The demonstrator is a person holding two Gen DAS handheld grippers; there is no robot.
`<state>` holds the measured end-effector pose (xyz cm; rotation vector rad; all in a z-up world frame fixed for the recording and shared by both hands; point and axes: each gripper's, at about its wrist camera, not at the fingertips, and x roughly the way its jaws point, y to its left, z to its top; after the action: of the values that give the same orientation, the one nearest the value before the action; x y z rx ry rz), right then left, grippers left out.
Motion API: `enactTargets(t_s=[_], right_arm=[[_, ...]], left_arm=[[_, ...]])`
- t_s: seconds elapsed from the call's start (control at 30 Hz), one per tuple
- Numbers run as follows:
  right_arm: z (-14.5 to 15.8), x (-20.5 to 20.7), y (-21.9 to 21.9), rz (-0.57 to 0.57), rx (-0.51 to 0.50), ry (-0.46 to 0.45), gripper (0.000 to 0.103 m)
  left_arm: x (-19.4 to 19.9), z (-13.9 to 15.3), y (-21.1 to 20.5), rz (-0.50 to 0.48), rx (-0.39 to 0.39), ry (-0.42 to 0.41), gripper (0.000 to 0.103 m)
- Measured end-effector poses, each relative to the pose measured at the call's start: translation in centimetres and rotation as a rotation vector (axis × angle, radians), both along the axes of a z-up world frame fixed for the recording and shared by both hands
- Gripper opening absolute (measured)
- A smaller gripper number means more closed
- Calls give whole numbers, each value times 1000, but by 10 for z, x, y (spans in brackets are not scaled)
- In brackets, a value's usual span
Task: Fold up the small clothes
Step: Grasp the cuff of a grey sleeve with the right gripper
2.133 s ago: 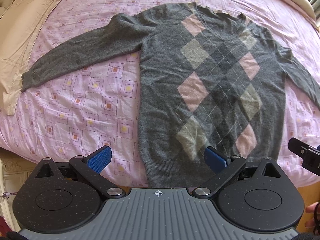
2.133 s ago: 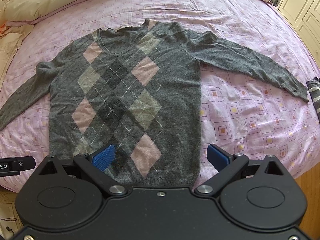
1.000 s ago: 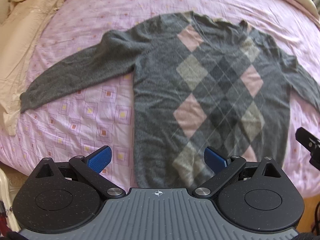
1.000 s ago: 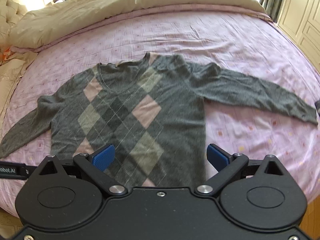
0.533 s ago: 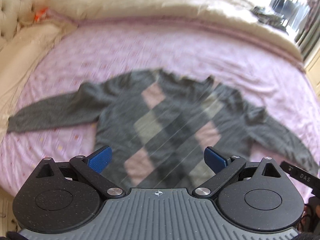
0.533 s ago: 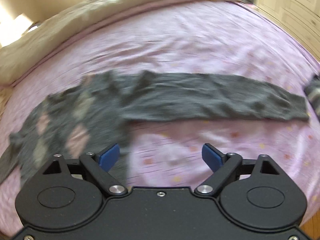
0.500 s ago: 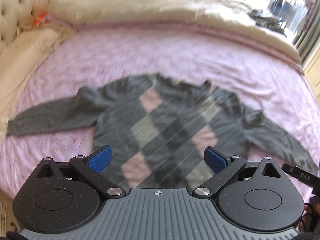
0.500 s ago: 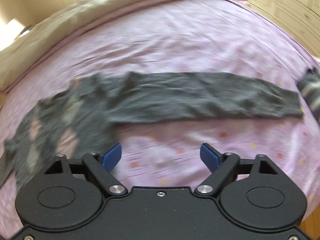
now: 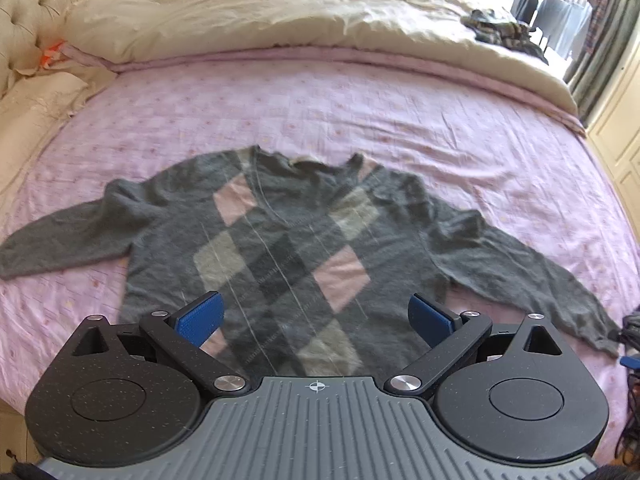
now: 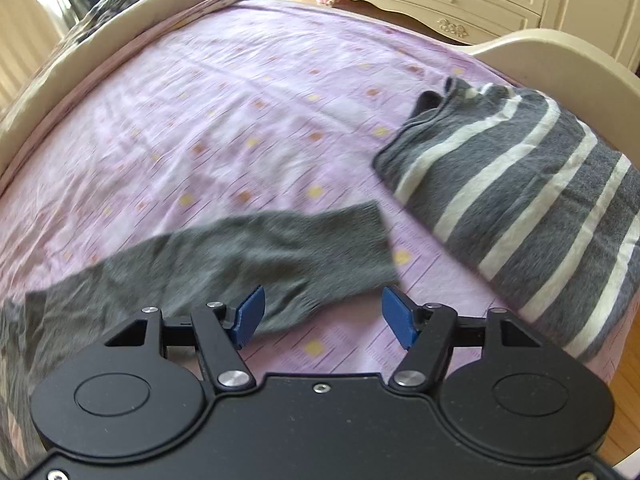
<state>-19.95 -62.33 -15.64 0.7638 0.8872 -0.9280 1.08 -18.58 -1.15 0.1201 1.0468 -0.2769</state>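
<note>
Sweater (image 9: 288, 248): a grey knit with pink and pale diamonds on the front, lying face up and spread flat on the bed, neck toward the far side, both sleeves stretched out sideways.
Bed (image 9: 360, 112): covered by a pink patterned sheet, with a cream duvet (image 9: 248, 20) bunched along the far edge; it is a soft surface, so I judge that a pinch will sink in a little and may catch the sheet as well.
Striped top (image 10: 520, 184): grey with white bands, already folded, lying near the bed's edge just beyond the end of the sweater's sleeve and apart from it.
Right sleeve (image 10: 240, 264): lies flat and reaches out toward the striped top; its cuff (image 10: 372, 240) sits just ahead of the right gripper.
How it will handle: judged light, limp and a bit fuzzy, not slippery; it will sag and drag if lifted from one spot, and the knit may stretch if pulled hard.
Where to take hold: the ribbed cuff looks like the firmest edge of the sleeve, so a pinch across it should carry the sleeve over the body; the hem corners and shoulders suit the later folds.
Left gripper (image 9: 316, 318): fingers wide apart, holding nothing, poised over the lower front of the sweater.
Right gripper (image 10: 322, 316): fingers apart and empty, straddling the sleeve end near the cuff.
</note>
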Motion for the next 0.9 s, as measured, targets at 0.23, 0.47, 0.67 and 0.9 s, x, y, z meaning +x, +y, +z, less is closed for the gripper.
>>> enactTargets(t_s=[0.23, 0.47, 0.67, 0.9], right_arm=[[-27, -12, -29, -4, 68, -34, 64], [-34, -7, -41, 13, 64, -74, 55], [-36, -12, -54, -23, 96, -114, 15], [-5, 1, -37, -1, 71, -132, 13]], left_arm=[[0, -13, -17, -19, 51, 95, 100], [3, -17, -23, -28, 82, 126, 90], [10, -22, -14, 8, 70, 166, 89], [17, -23, 5, 9, 63, 162, 89]])
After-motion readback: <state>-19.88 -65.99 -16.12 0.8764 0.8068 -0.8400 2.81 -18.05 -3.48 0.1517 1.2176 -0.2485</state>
